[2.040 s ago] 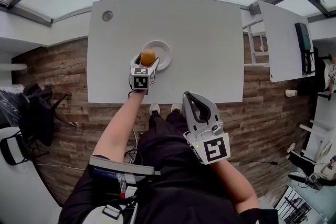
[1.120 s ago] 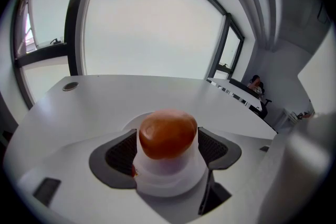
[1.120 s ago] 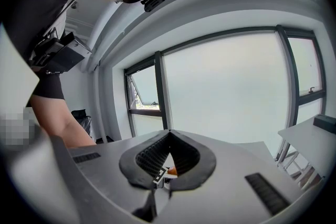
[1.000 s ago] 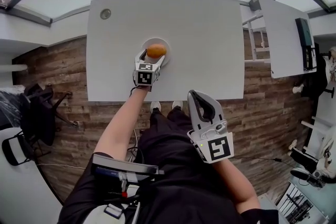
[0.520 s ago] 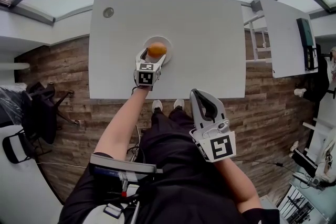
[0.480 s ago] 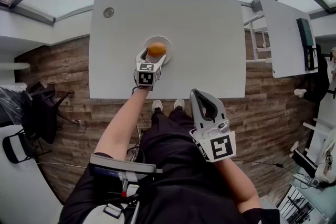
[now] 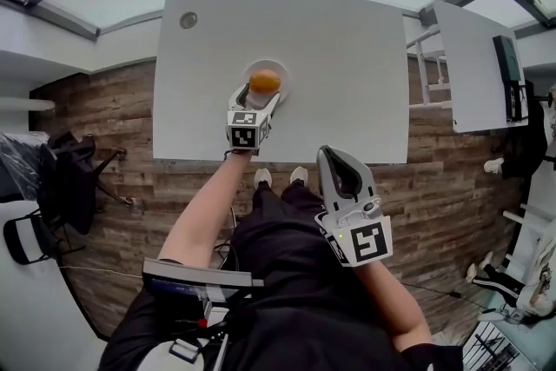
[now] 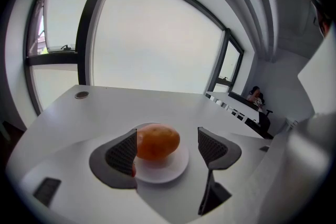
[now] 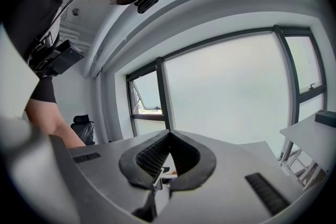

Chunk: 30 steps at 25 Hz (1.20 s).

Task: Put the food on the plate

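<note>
The left tool (image 8: 168, 147) has its jaws apart, straddling the food (image 8: 157, 141) resting on the plate (image 8: 174, 168) on the bench (image 7: 347, 56). The right tool (image 9: 168, 139) has its jaws together, empty.

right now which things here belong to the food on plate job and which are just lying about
Job: orange food, sitting on the white plate; left gripper, open around it.
Lying about: right gripper, shut and empty; table grommet; dark device on the side table.
</note>
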### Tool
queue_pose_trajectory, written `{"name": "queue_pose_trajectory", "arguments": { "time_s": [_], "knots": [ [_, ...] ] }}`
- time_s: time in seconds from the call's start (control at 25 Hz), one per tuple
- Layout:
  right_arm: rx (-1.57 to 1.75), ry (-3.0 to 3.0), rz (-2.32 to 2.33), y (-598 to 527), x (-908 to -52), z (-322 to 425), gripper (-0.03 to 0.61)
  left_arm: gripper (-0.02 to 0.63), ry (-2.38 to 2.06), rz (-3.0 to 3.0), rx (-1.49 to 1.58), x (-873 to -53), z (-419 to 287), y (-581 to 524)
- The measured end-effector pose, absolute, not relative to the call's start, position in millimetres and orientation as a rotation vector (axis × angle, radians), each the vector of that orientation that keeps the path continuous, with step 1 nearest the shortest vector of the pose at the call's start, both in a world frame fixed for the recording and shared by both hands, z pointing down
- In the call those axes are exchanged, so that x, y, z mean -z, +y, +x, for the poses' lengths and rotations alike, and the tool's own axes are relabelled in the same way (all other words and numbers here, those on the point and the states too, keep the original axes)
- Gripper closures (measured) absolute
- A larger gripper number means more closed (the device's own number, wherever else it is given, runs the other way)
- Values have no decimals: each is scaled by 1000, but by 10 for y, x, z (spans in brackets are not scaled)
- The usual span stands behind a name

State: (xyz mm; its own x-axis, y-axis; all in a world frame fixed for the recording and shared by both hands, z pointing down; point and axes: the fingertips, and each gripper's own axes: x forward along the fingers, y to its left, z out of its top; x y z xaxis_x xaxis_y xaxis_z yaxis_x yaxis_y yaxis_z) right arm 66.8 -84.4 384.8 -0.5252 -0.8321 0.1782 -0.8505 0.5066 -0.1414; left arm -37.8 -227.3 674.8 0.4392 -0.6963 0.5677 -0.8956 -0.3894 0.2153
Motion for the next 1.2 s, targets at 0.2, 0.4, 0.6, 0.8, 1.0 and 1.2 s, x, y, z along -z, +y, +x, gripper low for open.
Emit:
{"name": "queue_pose_trajectory", "arguments": {
  "time_s": [0.2, 0.4, 0.6, 0.8, 1.0, 1.2],
  "knots": [
    [-320, -2681, 1494, -855, -3786, 657, 581, 245, -1355, 2230, -551, -6568, -444, -2142],
    [-312, -2703, 1488, -883, -3741, 561, 581, 245, -1385, 2303, -537, -6256, -497, -2049],
    [-307, -2717, 1497, -919, -3702, 495, 581, 245, -1391, 2283, -456, -6084, -559, -1900],
    [-302, -2702, 1506, -911, -3727, 469, 581, 245, -1384, 2277, -401, -5890, -564, -1666],
    [-300, -2698, 1489, -931, -3750, 433, 581, 245, -1433, 2268, -303, -5581, -638, -1473],
    [-289, -2706, 1467, -940, -3771, 386, 581, 244, -1476, 2259, -215, -5335, -711, -1294]
  ]
}}
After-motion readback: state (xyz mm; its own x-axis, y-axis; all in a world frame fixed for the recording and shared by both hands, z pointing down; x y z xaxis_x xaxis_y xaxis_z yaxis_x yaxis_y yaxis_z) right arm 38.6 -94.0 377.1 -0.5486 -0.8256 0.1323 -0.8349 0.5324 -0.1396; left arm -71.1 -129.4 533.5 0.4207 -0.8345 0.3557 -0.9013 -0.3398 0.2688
